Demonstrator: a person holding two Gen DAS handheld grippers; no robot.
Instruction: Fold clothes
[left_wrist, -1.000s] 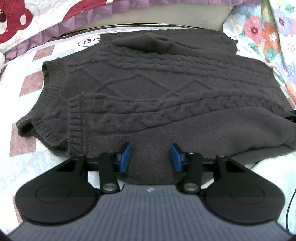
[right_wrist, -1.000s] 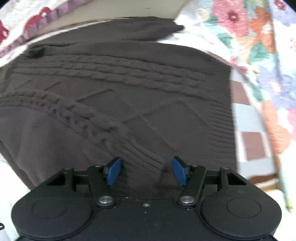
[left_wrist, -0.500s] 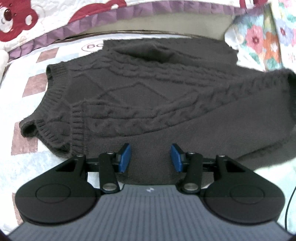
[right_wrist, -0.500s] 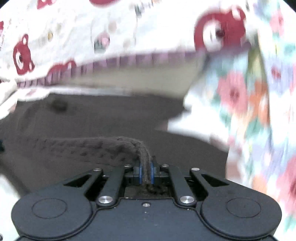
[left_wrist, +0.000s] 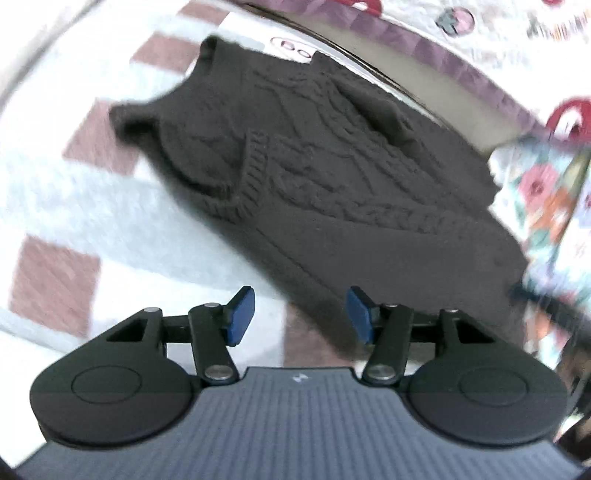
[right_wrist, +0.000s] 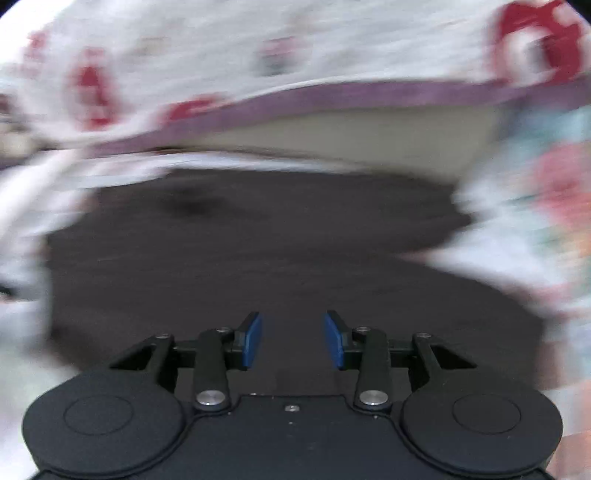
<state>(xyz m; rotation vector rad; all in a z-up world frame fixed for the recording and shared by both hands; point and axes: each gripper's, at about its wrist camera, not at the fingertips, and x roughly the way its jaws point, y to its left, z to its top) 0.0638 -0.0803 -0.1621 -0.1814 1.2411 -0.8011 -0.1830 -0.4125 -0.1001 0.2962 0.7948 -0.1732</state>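
A dark brown cable-knit sweater (left_wrist: 332, 177) lies partly folded on a white and pink checked bedcover (left_wrist: 85, 221), its ribbed sleeve cuff (left_wrist: 255, 166) turned in over the body. My left gripper (left_wrist: 299, 314) hangs over the sweater's near edge, its jaws opening, with nothing between the blue pads. In the blurred right wrist view the sweater (right_wrist: 258, 258) spreads below my right gripper (right_wrist: 291, 339), whose jaws are opening with no cloth between them.
A white quilt with red bears and a purple border (right_wrist: 295, 99) lies beyond the sweater. Floral bedding (left_wrist: 546, 192) is bunched at the right. A beige strip (right_wrist: 351, 133) shows under the quilt's edge.
The right gripper pinched the sweater's edge, lifted it over, and has now let go. The left gripper has rolled and slid left, so the sweater now lies slanted in its view.
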